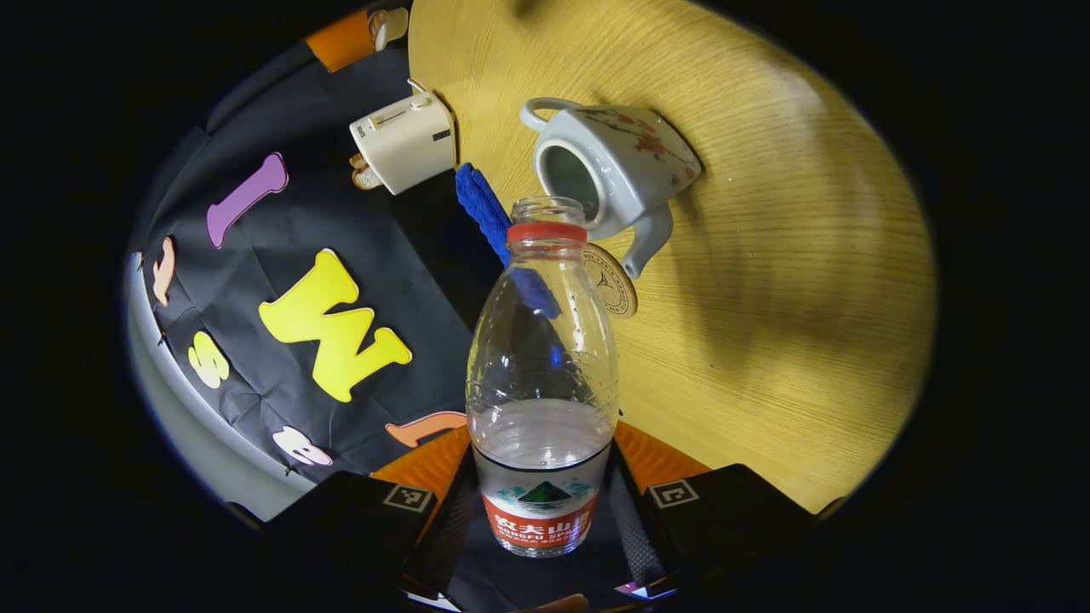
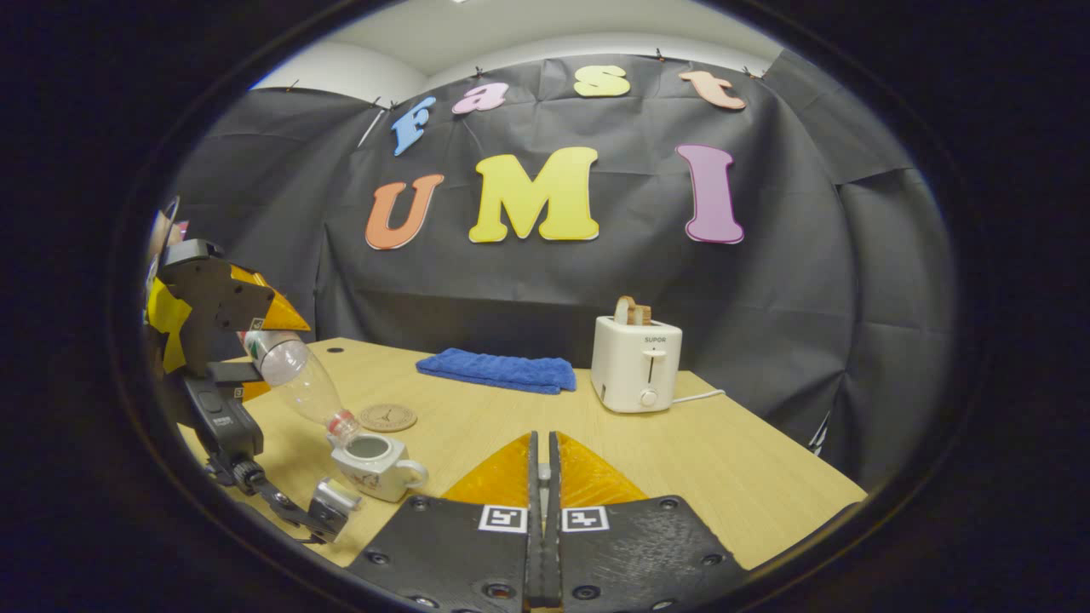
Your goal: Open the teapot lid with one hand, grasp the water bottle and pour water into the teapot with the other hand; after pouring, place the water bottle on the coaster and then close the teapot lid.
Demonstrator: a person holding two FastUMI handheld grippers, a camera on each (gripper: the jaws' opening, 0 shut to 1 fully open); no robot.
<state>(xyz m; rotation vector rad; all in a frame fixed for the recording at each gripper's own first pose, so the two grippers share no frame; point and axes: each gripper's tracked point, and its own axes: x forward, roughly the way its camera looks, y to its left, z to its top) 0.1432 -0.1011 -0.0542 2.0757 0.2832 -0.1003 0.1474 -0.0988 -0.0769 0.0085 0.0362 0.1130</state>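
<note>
The left tongs (image 1: pixel 542 511) grip the water bottle (image 1: pixel 542 375), tilted mouth-down over the open teapot (image 2: pixel 372 464); the right tongs (image 2: pixel 542 477) are closed, holding nothing.

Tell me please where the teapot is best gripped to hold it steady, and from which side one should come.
Probably the loop handle of the teapot, pinched across its thin band, coming level from the side opposite the spout. The body is wide and rounded, and the tilted water bottle hangs over the open mouth, so the way from above is blocked.
</note>
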